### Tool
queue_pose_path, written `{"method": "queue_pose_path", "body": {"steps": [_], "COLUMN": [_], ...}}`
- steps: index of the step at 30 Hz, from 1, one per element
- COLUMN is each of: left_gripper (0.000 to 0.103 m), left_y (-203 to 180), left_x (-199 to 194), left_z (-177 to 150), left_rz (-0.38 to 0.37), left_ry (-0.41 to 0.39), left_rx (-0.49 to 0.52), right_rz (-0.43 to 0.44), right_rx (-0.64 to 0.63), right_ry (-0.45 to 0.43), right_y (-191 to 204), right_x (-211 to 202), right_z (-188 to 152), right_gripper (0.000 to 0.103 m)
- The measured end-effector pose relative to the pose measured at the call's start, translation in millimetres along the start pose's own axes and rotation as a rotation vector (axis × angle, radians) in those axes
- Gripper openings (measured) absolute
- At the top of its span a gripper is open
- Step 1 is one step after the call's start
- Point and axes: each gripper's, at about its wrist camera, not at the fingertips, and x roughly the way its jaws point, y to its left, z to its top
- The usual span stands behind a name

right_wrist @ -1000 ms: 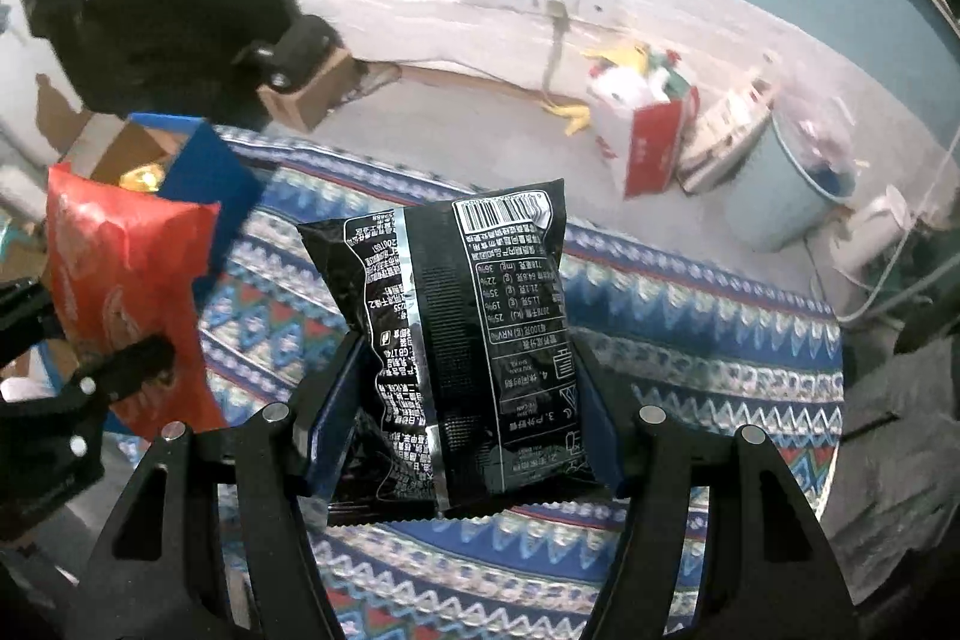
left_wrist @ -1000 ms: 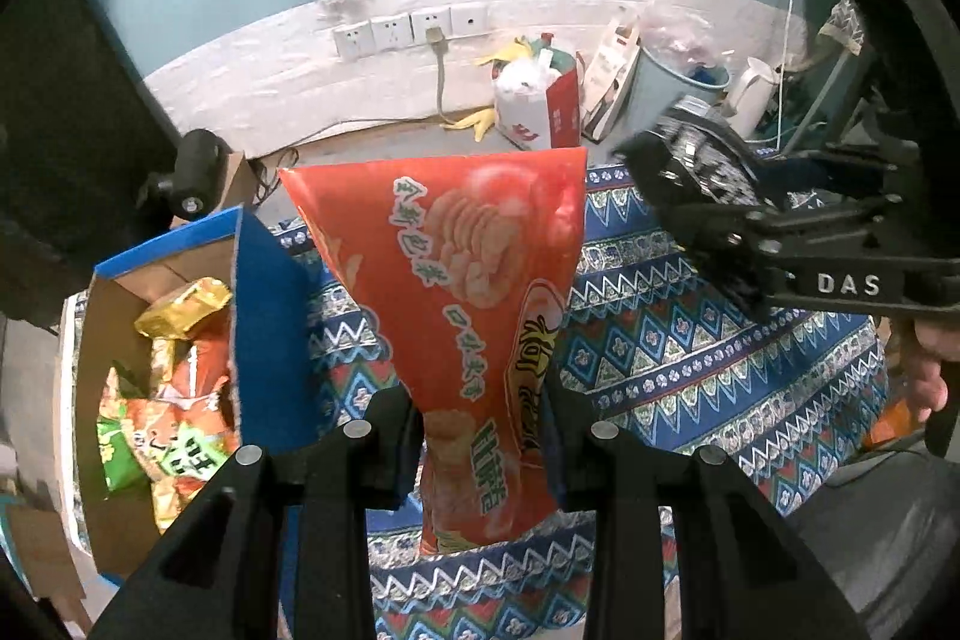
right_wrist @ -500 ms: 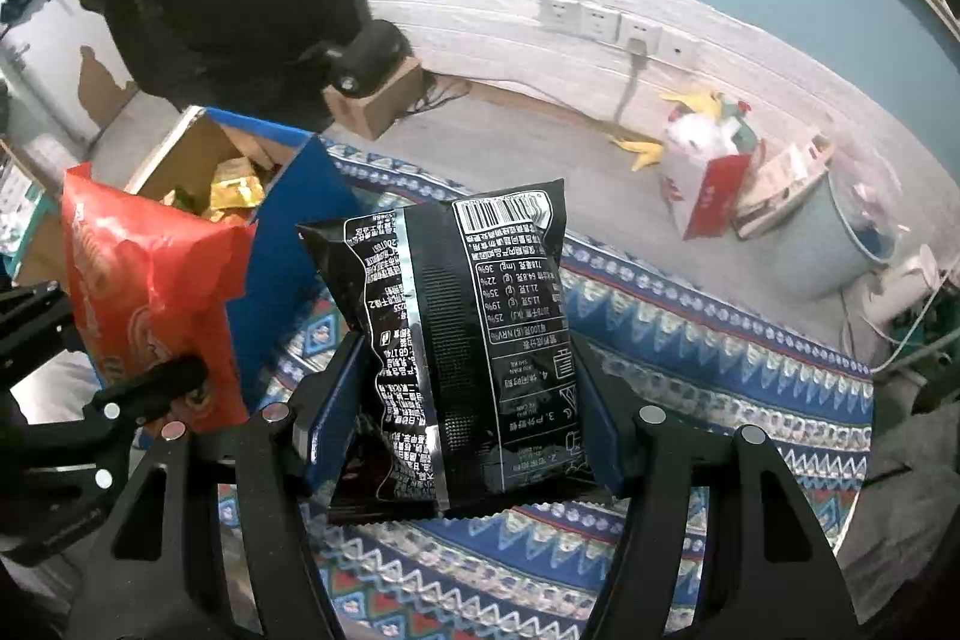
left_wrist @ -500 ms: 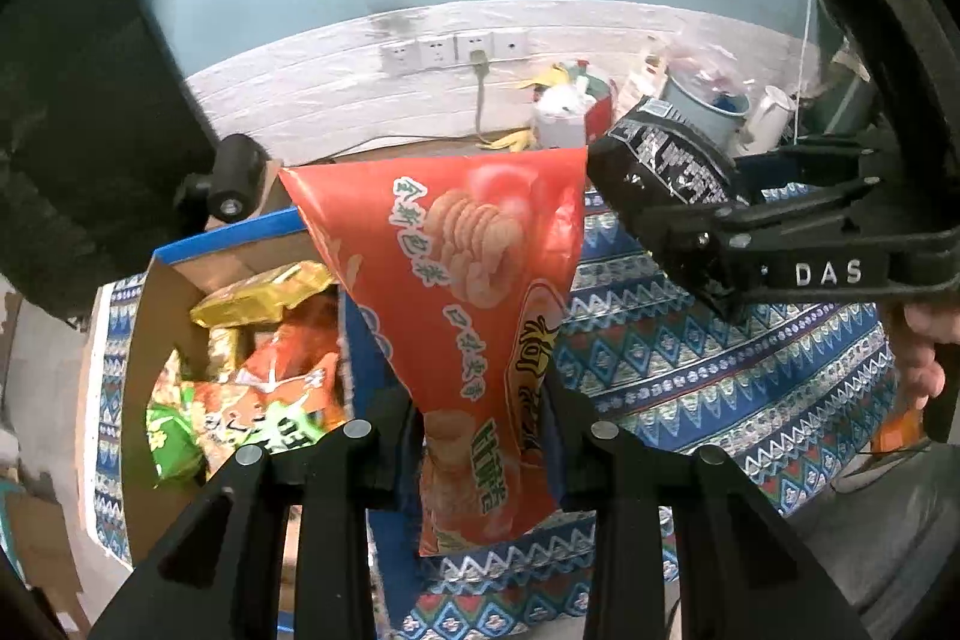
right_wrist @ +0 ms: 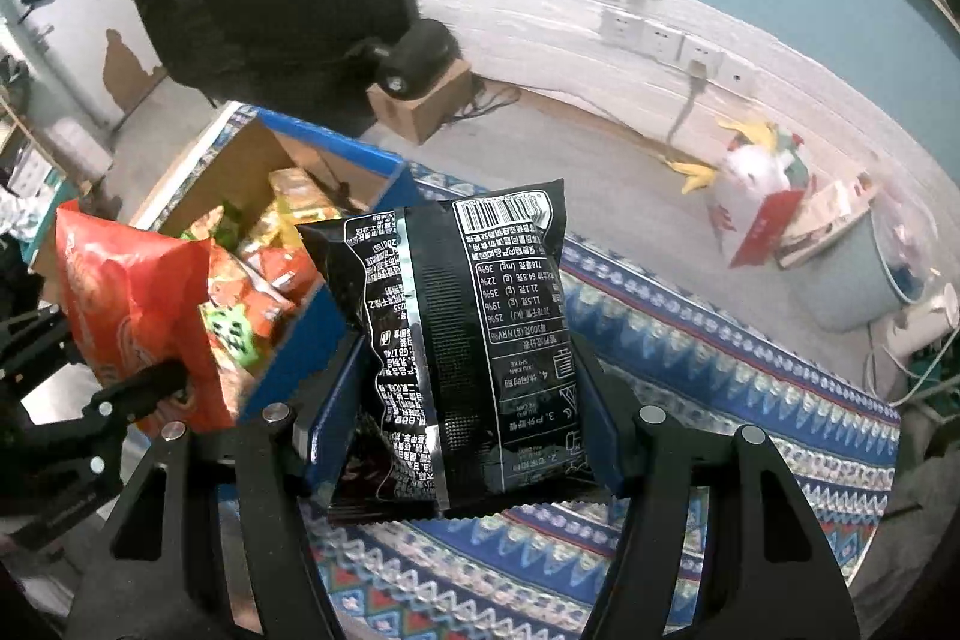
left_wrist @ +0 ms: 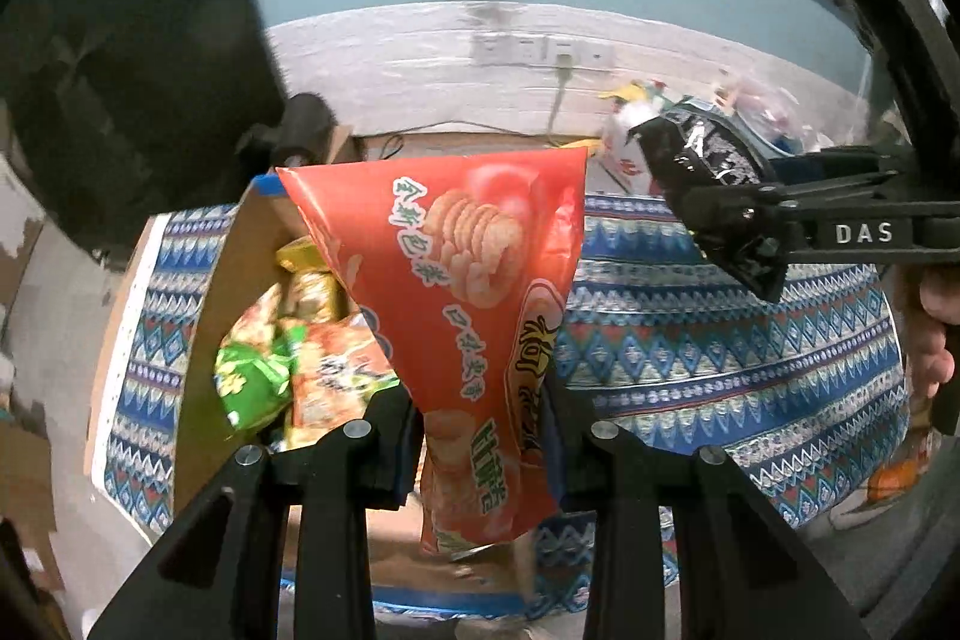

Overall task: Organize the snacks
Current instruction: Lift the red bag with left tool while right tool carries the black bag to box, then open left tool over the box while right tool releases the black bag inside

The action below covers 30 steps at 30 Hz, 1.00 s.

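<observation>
Left gripper (left_wrist: 483, 451) pinching red crinkly crisp bag (left_wrist: 462, 316), hanging over open blue-edged cardboard box (right_wrist: 336, 148) of snack packets at patterned cloth's (right_wrist: 720, 358) left edge. Right gripper (right_wrist: 459, 430) clamped on black foil snack pouch (right_wrist: 462, 334), above cloth just beside box.

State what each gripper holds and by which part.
Left gripper: red snack bag, pinched near its lower end. Right gripper: black snack bag, clamped across its lower half.
</observation>
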Motion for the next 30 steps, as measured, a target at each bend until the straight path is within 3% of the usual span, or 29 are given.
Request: {"method": "queue_pose_path", "body": {"steps": [10,24,30], "left_gripper": [0.033,0.036,0.06], "left_y": [63.6,102.0,110.1], "left_x": [8.2,33.3,32.2], "left_z": [-13.6,-25.9,-26.3], "left_rz": [0.051,0.104,0.144], "left_ry": [0.023,0.087,0.098], "left_rx": [-0.117,-0.201,-0.232], "right_rz": [0.041,0.089,0.103], "right_rx": [-0.055,-0.102,-0.116], "right_ry": [0.009,0.058,0.078], "right_y": [52.4,107.1,122.4], "right_x": [20.6,58.5,71.4], "right_z": [25.7,45.9,53.0], "right_gripper": [0.065,0.065,0.065]}}
